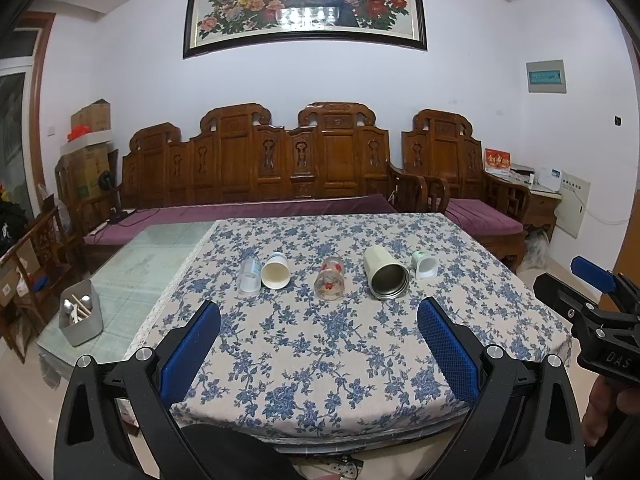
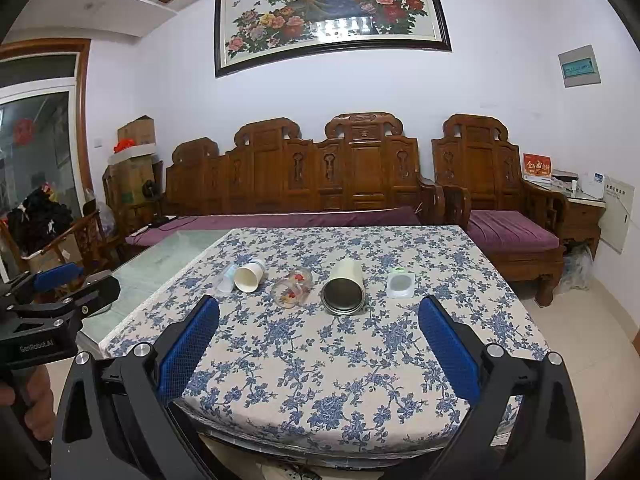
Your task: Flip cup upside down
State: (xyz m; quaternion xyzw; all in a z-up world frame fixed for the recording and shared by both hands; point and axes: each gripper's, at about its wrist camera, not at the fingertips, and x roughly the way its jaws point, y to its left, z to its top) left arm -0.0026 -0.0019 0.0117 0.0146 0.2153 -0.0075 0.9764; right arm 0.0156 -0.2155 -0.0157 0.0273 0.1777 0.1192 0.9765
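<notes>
Several cups lie on their sides in a row on the floral tablecloth (image 1: 320,360), mouths toward me: a clear plastic cup (image 1: 250,276), a white paper cup (image 1: 276,271), a glass with red flowers (image 1: 330,279), a cream metal-lined tumbler (image 1: 386,274) and a small white cup (image 1: 424,265). They also show in the right wrist view: paper cup (image 2: 249,276), flowered glass (image 2: 292,288), tumbler (image 2: 345,288), small white cup (image 2: 401,284). My left gripper (image 1: 320,332) is open and empty, short of the row. My right gripper (image 2: 320,332) is open and empty too.
A grey utensil holder (image 1: 80,318) stands on the bare glass tabletop (image 1: 132,276) left of the cloth. A carved wooden sofa (image 1: 256,172) with purple cushions runs behind the table. The table's front edge is just under both grippers.
</notes>
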